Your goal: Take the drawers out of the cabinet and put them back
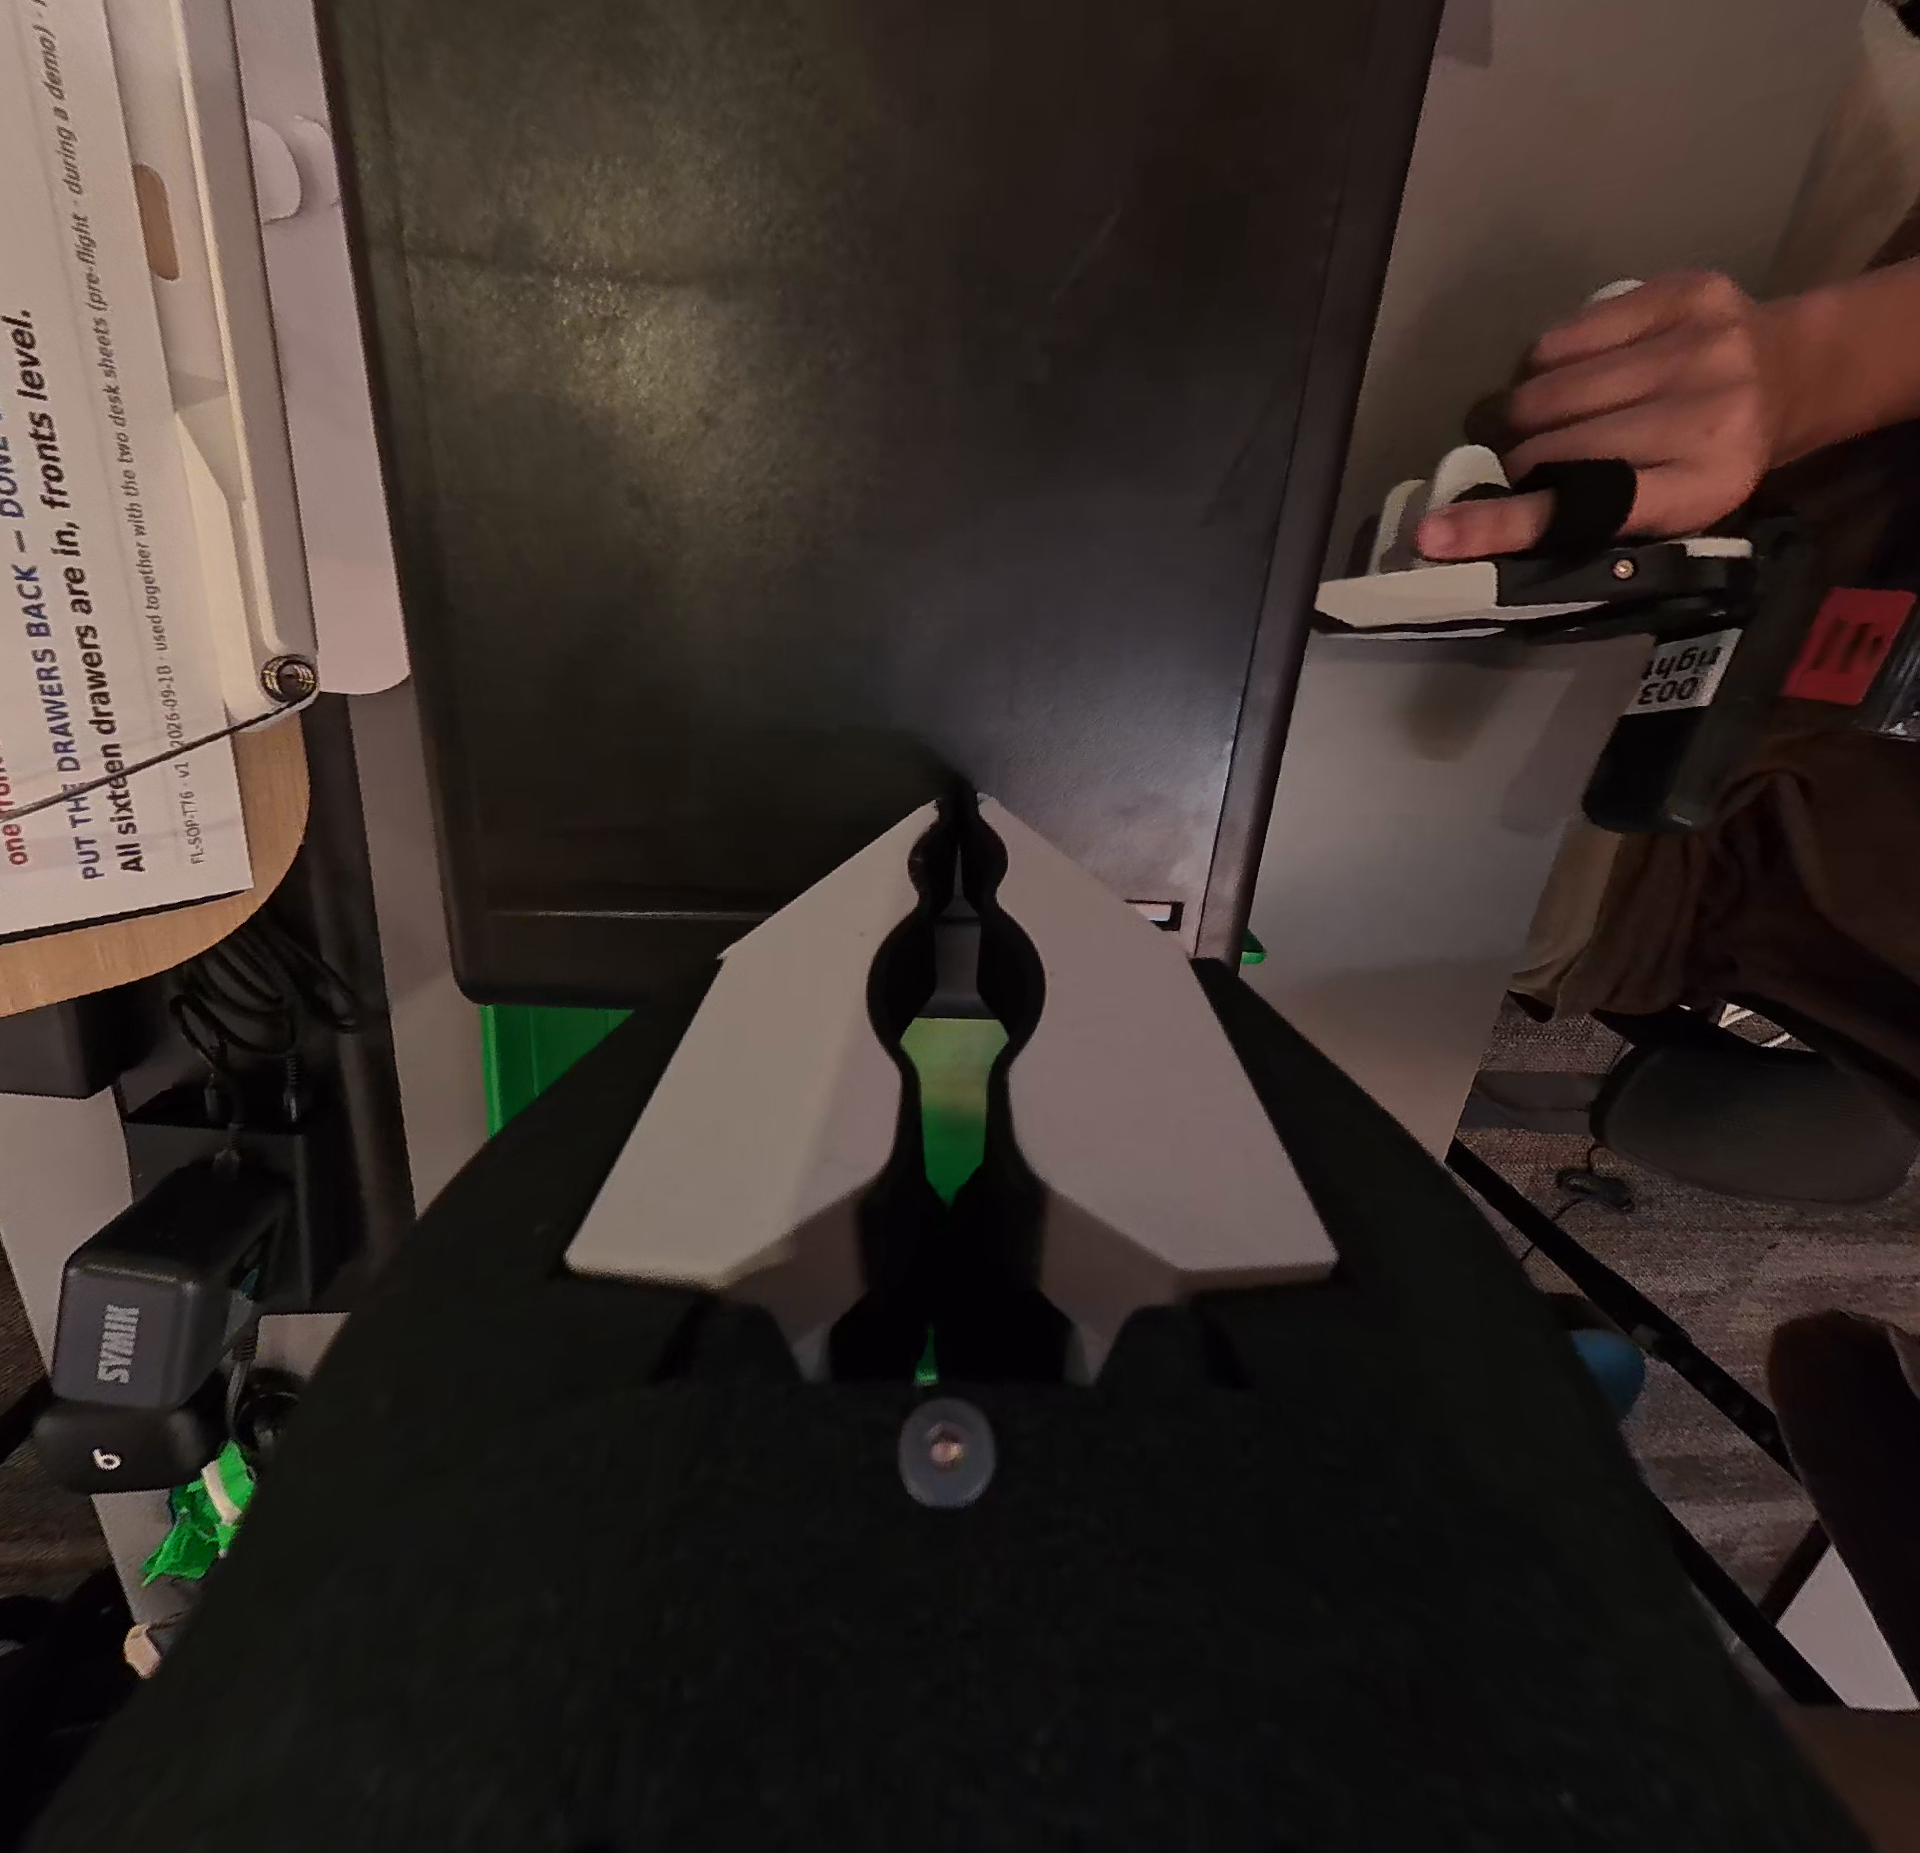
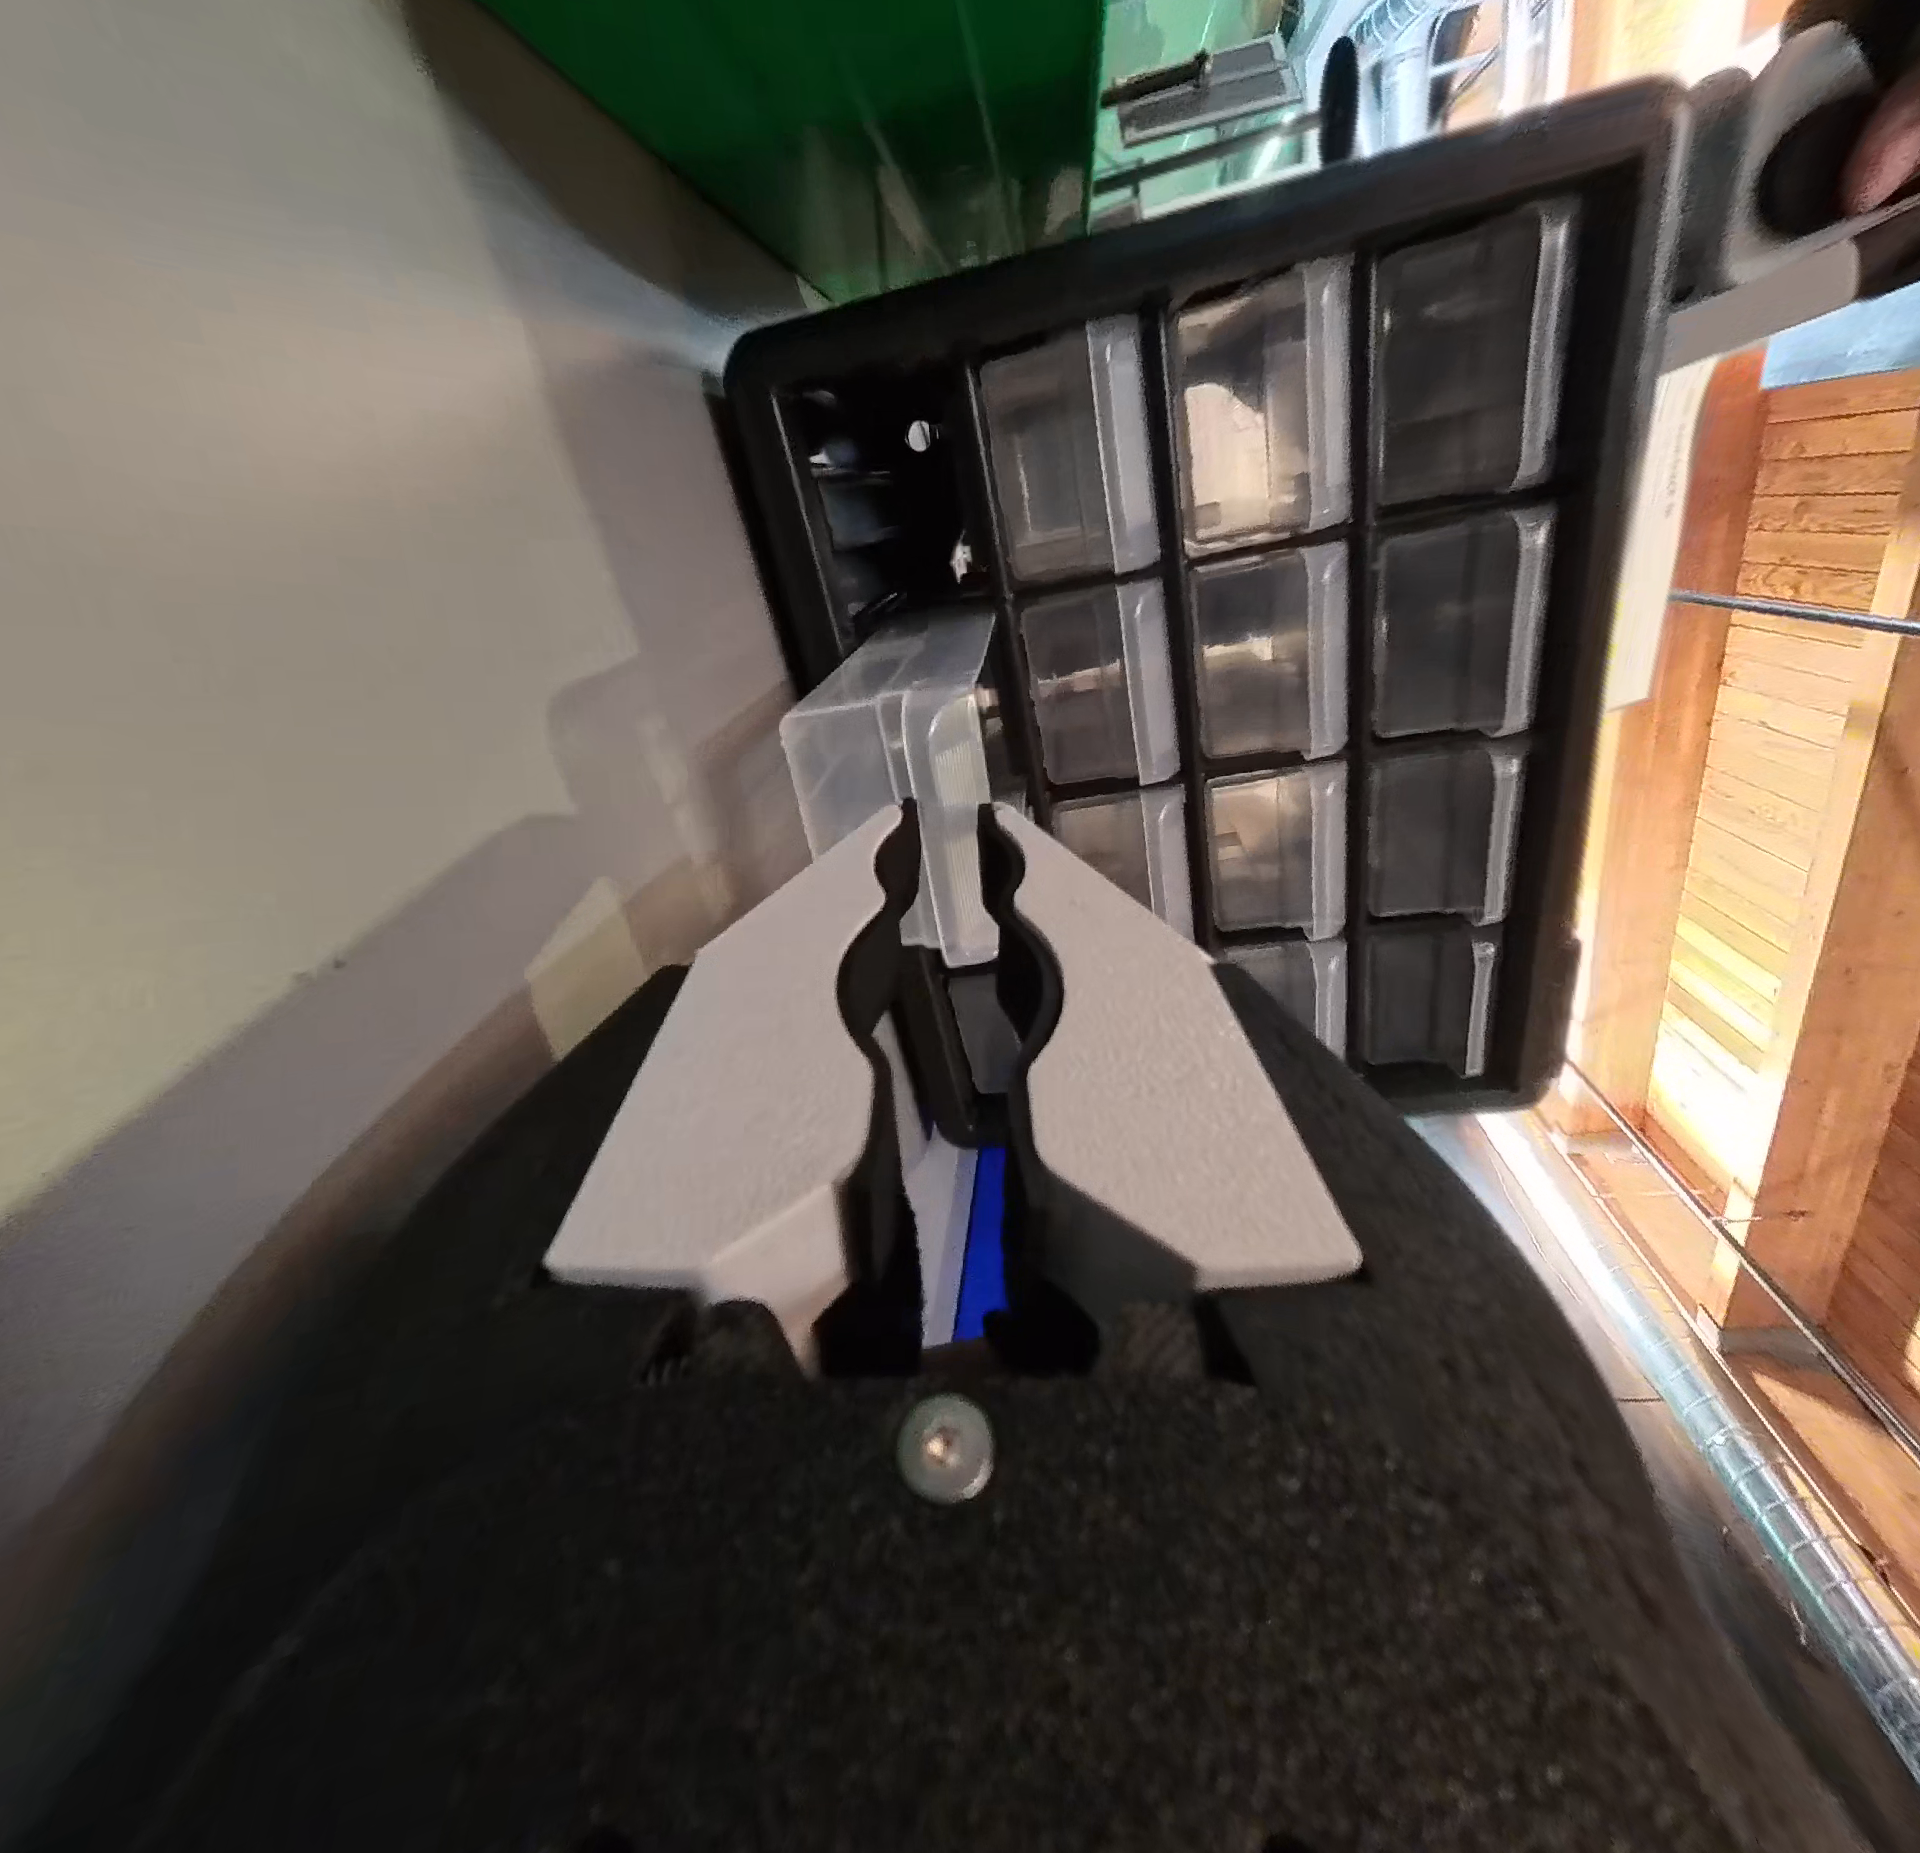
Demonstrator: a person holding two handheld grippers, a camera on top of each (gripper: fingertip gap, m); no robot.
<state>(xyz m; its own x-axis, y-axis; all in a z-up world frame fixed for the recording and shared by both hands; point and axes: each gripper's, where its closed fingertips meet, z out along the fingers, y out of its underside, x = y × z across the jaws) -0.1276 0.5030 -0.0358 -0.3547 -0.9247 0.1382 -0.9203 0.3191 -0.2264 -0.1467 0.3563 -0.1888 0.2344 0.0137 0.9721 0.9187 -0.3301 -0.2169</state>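
Right gripper [image 2: 951, 827] fingers pinch the clear plastic drawer's [image 2: 883, 712] handle, half out of the black 16-slot cabinet [image 2: 1621, 577]. Left gripper [image 1: 951, 827] closed, bracing its back. We pull straight, level.

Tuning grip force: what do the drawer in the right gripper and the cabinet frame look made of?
Drawer: clear, slightly frosted rigid plastic, apparently; you see through its walls, and its ribbed pull tab sits between the right gripper fingers.
Cabinet: black moulded plastic by its look, matte to satin, with rounded corners and a dull sheen on its back panel.
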